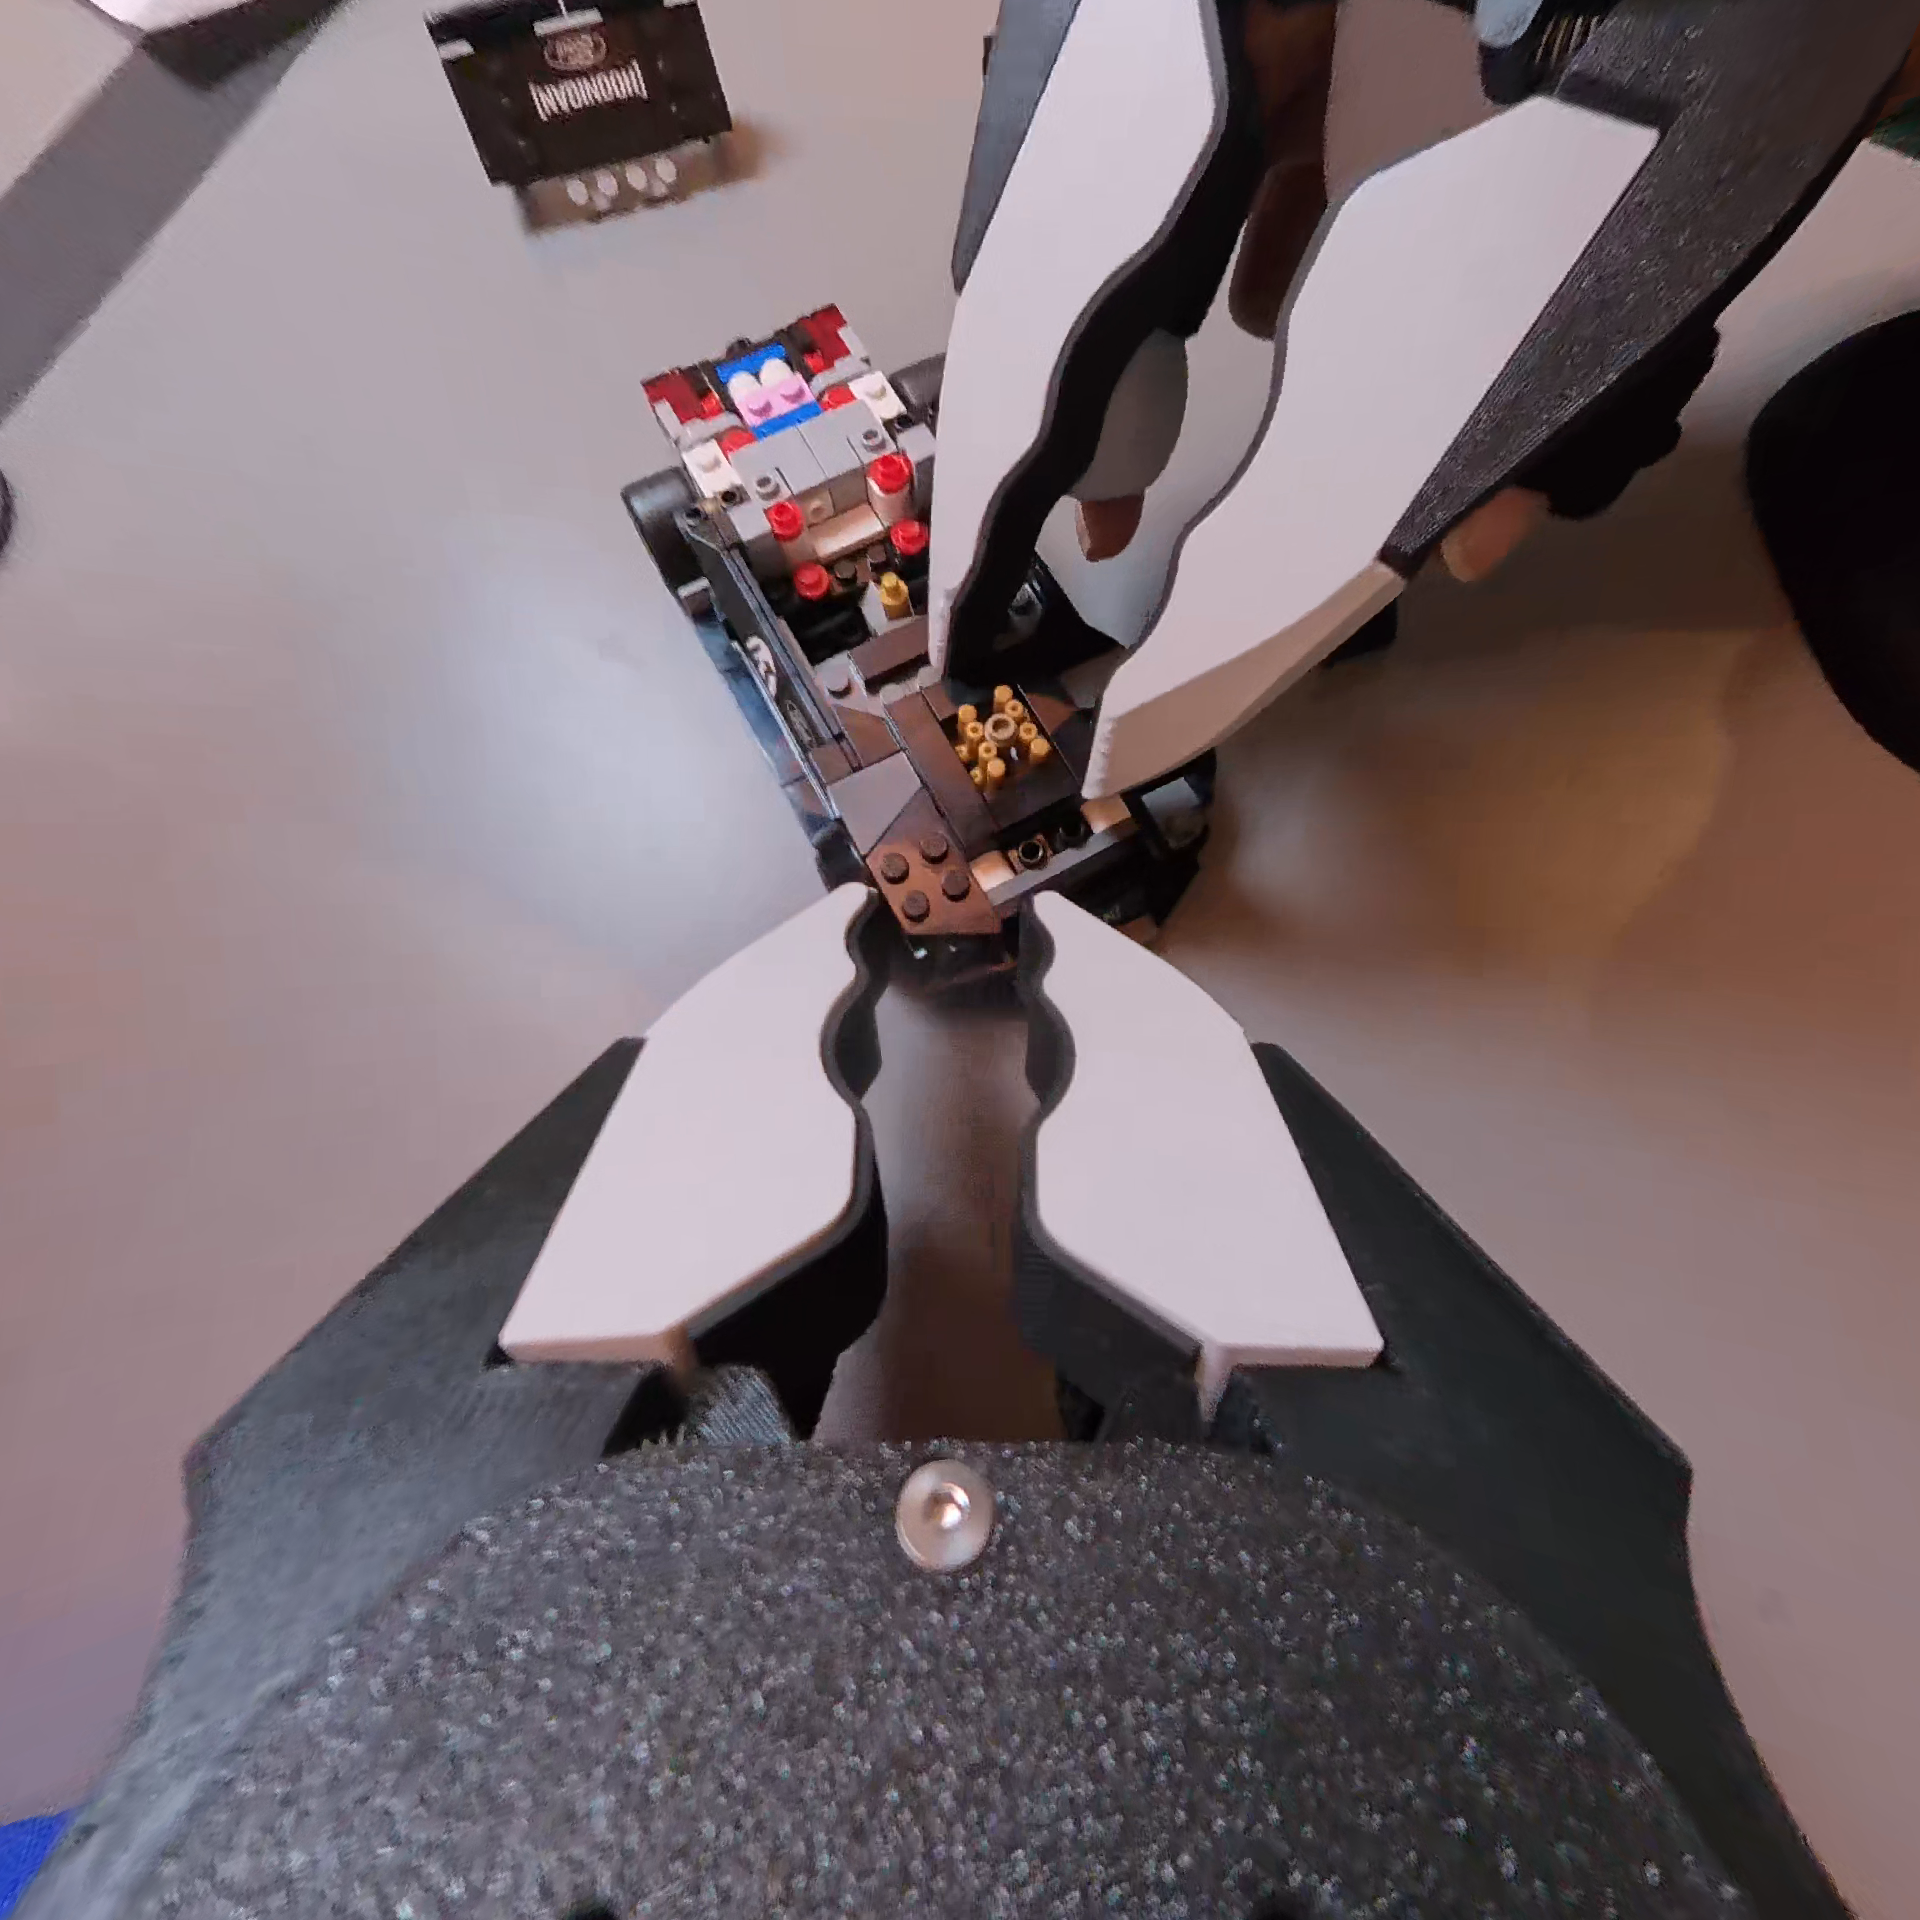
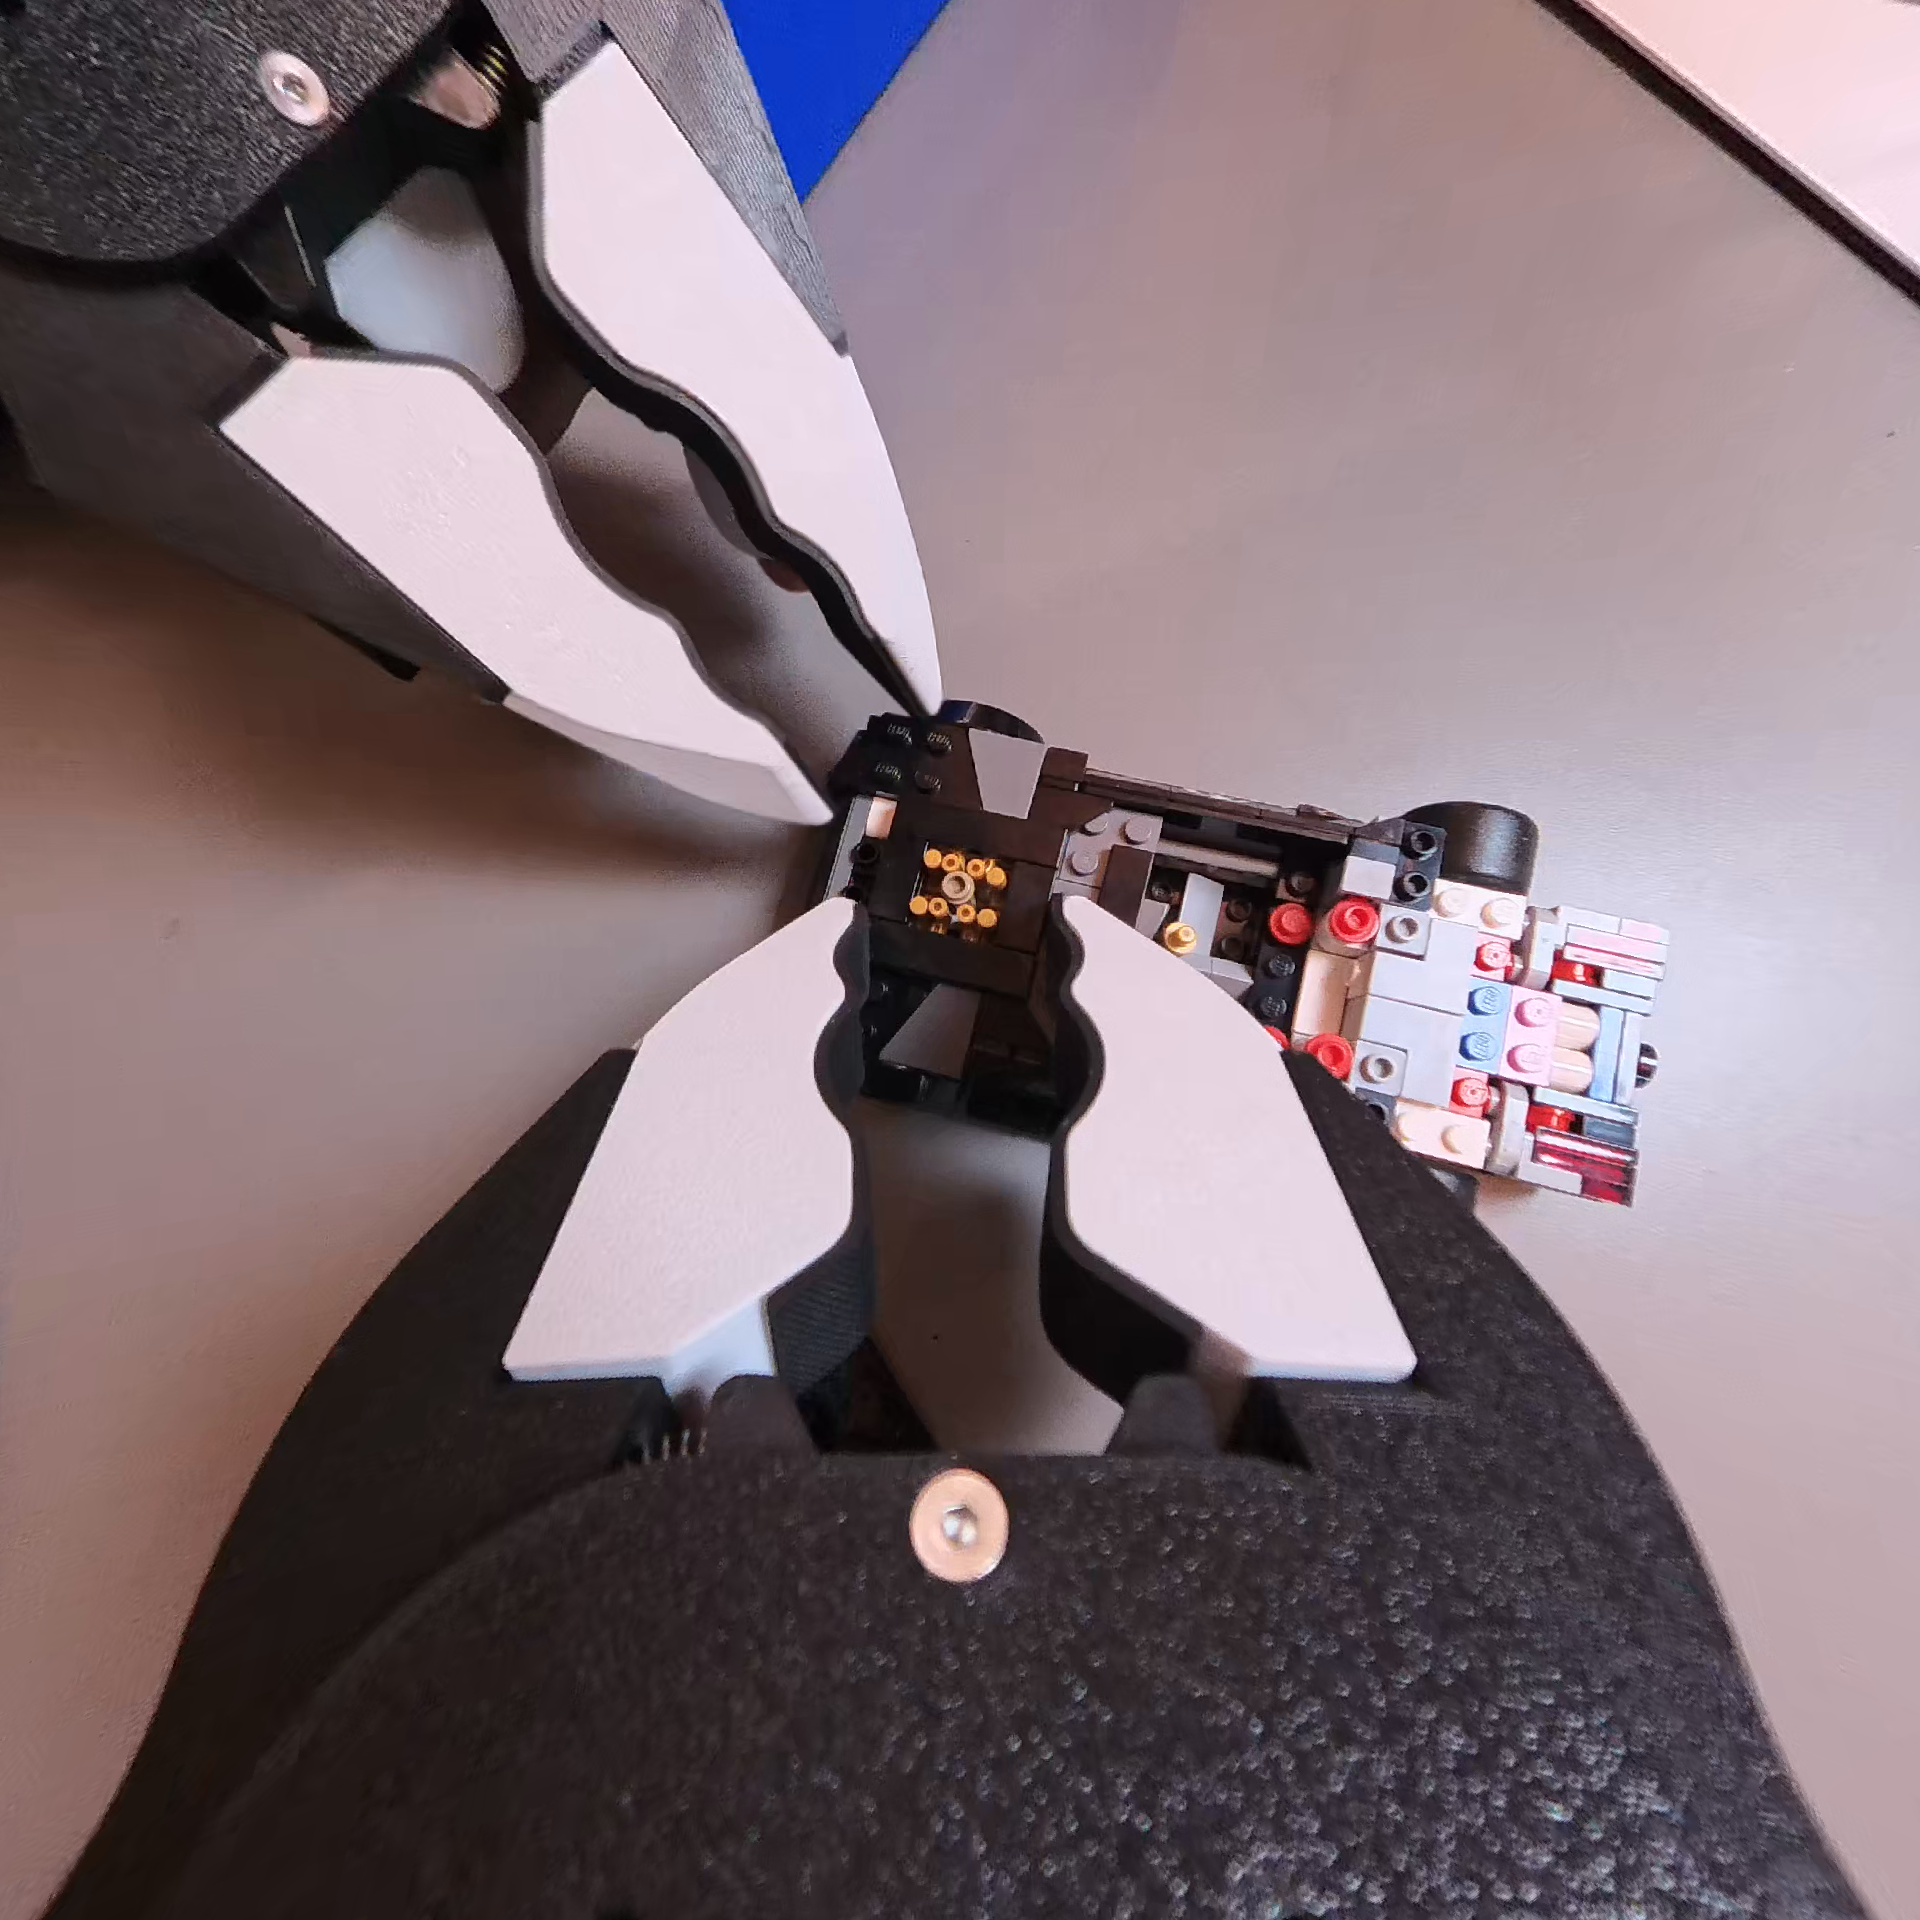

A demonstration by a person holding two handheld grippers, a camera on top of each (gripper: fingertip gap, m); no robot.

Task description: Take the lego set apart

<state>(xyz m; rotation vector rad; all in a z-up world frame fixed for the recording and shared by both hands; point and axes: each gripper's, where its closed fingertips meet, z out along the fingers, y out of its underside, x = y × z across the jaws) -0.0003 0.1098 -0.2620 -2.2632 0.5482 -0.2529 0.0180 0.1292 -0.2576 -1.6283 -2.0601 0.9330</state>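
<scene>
A partly stripped lego car point(image 1: 821, 488) lies on the grey table point(image 1: 312, 623), with a black front, gold studs point(image 1: 997, 738) and a grey, red and pink rear. It also shows in the right wrist view point(image 2: 1403, 997). My left gripper point(image 1: 948, 906) is at the car's near corner. Its pads close on a black four-stud corner piece point(image 1: 930, 868), also visible in the right wrist view point(image 2: 904, 753). My right gripper point(image 2: 958, 920) straddles the black front section beside the gold studs point(image 2: 961, 883), with its pads against both sides. In the left wrist view it point(image 1: 1023, 717) comes down from above.
A black box point(image 1: 587, 99) lies on the table beyond the car. A dark round object point(image 1: 1849, 540) sits at the right edge. A person's fingers point(image 1: 1112, 520) show behind the right gripper. A blue patch point(image 2: 821, 83) and a white sheet's edge point(image 2: 1766, 114) lie farther off. Left and right tips are no more than a few centimetres apart.
</scene>
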